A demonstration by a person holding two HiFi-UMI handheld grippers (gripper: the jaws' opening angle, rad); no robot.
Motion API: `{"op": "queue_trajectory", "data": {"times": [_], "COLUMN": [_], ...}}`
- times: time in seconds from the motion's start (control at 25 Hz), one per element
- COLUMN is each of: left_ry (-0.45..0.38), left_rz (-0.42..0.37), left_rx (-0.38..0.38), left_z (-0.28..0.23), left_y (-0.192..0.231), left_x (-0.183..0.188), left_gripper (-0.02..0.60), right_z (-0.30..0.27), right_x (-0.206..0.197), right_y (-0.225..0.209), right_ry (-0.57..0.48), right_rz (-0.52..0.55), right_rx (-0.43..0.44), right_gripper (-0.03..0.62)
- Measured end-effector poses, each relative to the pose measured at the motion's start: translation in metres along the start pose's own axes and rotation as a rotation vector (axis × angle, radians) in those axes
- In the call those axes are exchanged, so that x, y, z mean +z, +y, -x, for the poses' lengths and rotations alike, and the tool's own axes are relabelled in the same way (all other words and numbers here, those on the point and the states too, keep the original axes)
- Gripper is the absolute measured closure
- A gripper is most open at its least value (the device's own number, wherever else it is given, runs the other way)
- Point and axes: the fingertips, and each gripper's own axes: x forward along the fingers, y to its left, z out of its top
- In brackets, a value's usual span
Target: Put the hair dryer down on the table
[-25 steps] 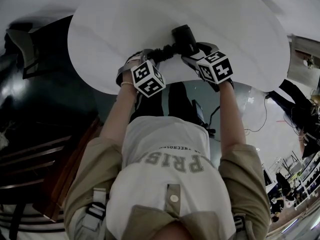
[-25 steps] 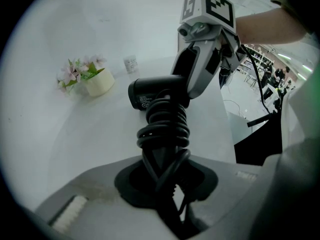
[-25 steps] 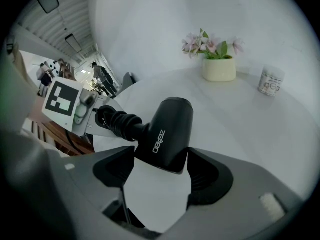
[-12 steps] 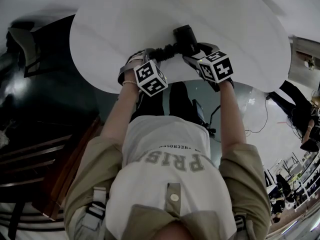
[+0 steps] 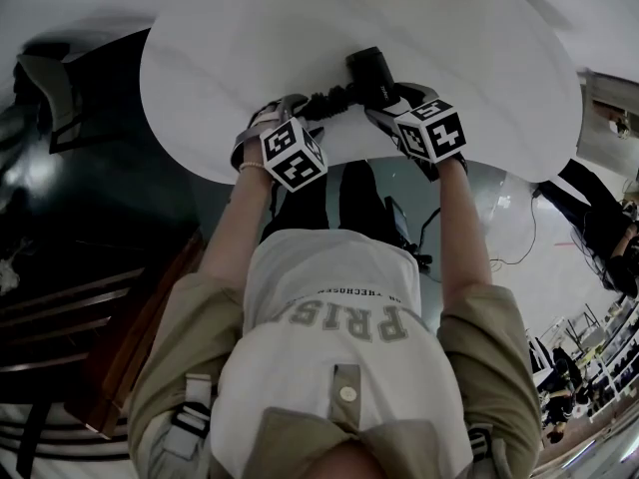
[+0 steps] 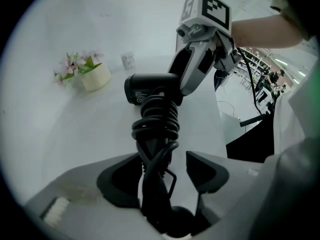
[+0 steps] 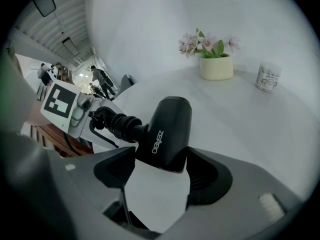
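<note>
Resting low over the desk (image 5: 250, 38) near its 6 o'clock edge in the head view, the hair dryer (image 5: 367, 76) looks set down or all but down; whether its barrel (image 7: 167, 129) actually touches the top I cannot tell. The left tongs (image 6: 162, 176) have just been opening and stand wide. The cord-wrapped handle (image 6: 155, 119) lies between the jaws with clear space on its 3 o'clock side, so nothing is pinched there. The right tongs (image 7: 160, 171) are closed on the barrel, a pad pressed to each flank. A flower pot (image 7: 216, 66) and a small jar (image 7: 268, 77) stand well apart from it, toward 12 and 1 o'clock. By my reading the lowering is about done; what is left is the right-hand release and drawing both tongs away.
</note>
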Motion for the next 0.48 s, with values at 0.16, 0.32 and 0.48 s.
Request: {"op": "queue_trajectory", "data": {"times": [0.16, 0.32, 0.48], "left_ry": [-0.018, -0.004, 0.001], "left_rz": [0.018, 0.029, 0.051], "left_rx": [0.036, 0.026, 0.012], "left_z": [0.013, 0.021, 0.024], "left_y": [0.006, 0.007, 0.005], "left_x": [-0.003, -0.014, -0.025], "left_gripper": [0.284, 0.282, 0.272], "right_z": [0.003, 0.003, 0.003], "right_x": [0.0, 0.0, 0.0], "right_y": [0.0, 0.001, 0.001], "right_ry": [0.001, 0.007, 0.016], "right_rz": [0.005, 0.01, 0.019], "right_rx": [-0.011, -0.025, -0.046], "right_gripper": [0.269, 0.268, 0.267]}}
